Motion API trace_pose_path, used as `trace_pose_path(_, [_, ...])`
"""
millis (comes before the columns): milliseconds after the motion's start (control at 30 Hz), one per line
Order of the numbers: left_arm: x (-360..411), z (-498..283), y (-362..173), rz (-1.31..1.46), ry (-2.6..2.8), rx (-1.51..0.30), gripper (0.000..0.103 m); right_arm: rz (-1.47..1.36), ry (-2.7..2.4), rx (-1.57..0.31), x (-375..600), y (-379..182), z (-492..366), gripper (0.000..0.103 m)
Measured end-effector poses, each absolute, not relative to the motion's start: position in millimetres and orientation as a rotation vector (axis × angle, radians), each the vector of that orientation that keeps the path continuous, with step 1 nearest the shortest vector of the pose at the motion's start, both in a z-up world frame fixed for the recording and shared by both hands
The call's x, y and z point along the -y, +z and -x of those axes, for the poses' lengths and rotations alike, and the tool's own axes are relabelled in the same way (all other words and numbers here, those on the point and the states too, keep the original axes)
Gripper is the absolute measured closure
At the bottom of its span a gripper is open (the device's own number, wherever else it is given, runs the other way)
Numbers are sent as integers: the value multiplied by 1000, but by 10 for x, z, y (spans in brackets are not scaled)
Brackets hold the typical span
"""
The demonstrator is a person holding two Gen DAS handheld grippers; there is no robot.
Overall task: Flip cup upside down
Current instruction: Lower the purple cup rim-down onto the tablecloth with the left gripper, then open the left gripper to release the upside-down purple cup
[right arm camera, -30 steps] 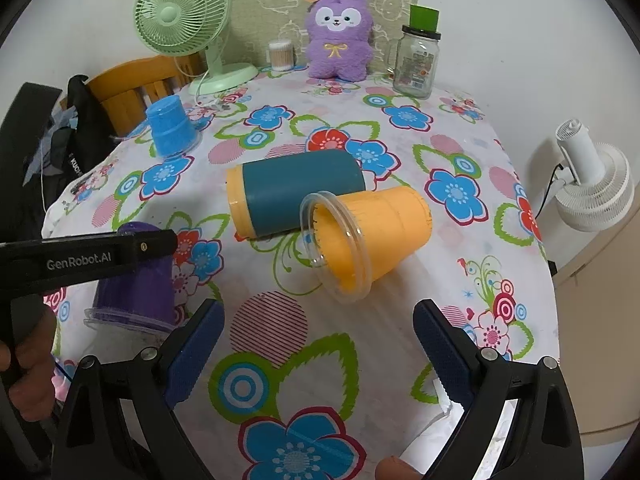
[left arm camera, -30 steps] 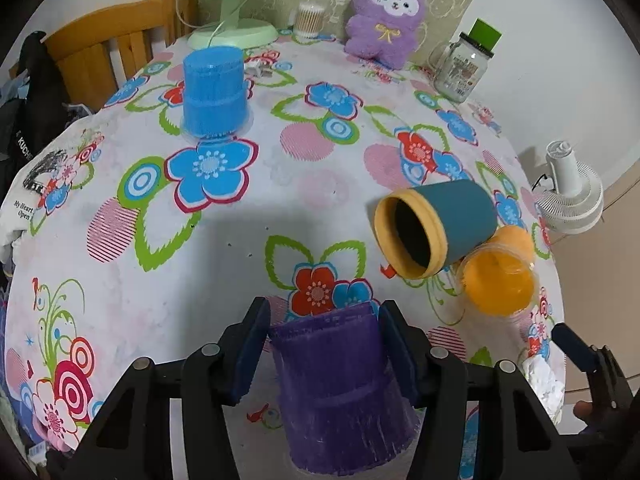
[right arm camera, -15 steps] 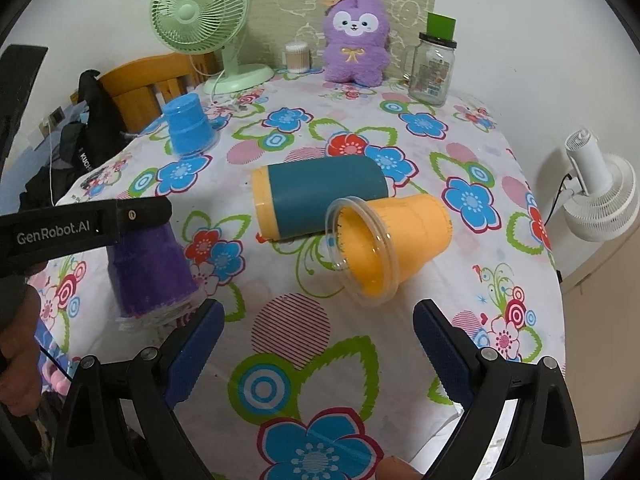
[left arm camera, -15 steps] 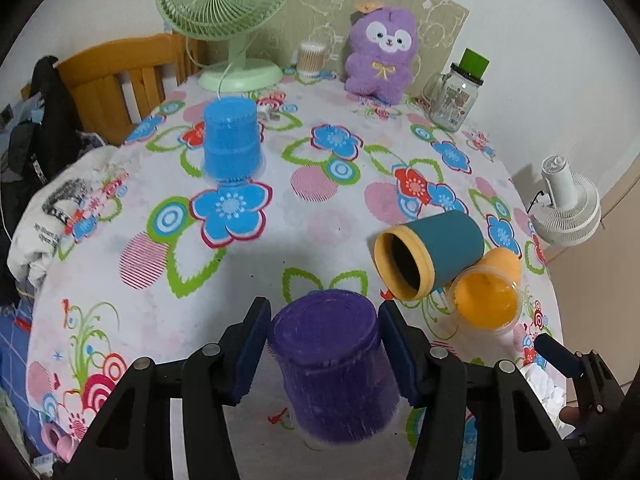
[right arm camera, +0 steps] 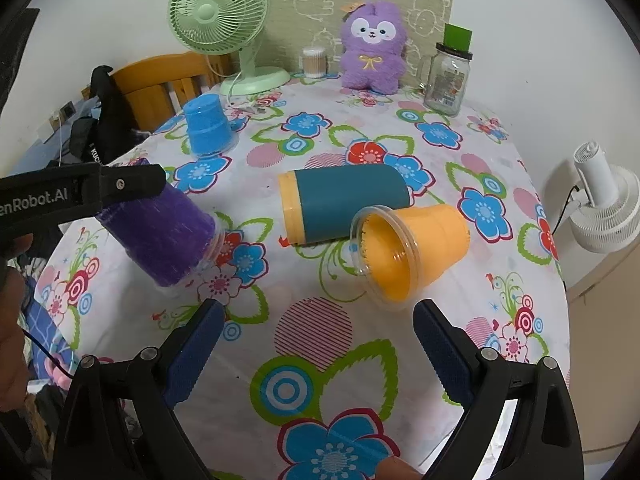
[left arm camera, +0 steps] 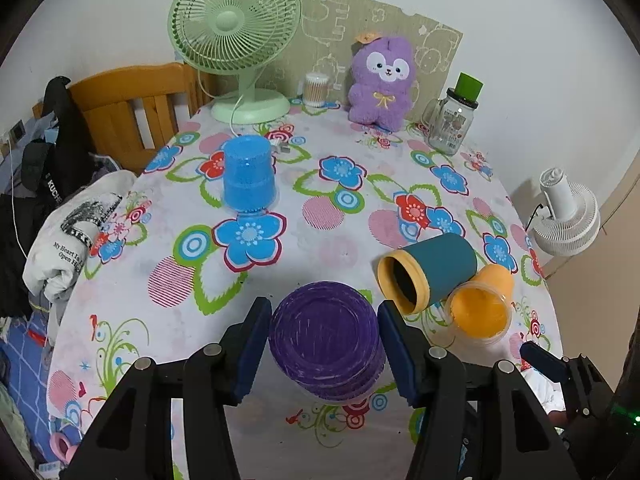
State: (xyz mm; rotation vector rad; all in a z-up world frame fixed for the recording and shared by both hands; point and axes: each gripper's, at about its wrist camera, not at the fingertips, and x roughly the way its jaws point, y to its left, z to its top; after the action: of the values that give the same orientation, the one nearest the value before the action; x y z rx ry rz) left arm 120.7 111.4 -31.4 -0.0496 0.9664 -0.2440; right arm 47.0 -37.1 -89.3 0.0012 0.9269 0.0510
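My left gripper [left arm camera: 324, 342] is shut on a purple cup [left arm camera: 326, 346], held tilted above the table with its base toward the camera and its mouth down and away; the right wrist view shows the same cup [right arm camera: 160, 236] tilted, rim near the cloth. A teal cup with a yellow rim [right arm camera: 340, 206] and an orange cup [right arm camera: 408, 254] lie on their sides mid-table, touching. A blue cup [left arm camera: 248, 174] stands upside down at the far left. My right gripper [right arm camera: 320, 344] is open and empty, near the front edge, short of the orange cup.
A green fan [left arm camera: 236, 32], a purple plush toy [left arm camera: 380, 80], a cotton-swab pot [left arm camera: 316, 90] and a glass jar with a green lid [left arm camera: 452, 120] stand along the back edge. A wooden chair [left arm camera: 132, 104] with clothes is left; a white fan [left arm camera: 568, 216] is right.
My left gripper has lifted the purple cup off the table and tilted it, so its base now faces the camera. My right gripper stays open, and has drawn back a little.
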Motion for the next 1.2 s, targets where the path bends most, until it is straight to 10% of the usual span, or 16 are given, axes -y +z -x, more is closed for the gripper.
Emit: trace_pose_path(1200, [-1070,-1178,-502,-10,-214,-1004,17,0,40,-924,337,-871,-476,6])
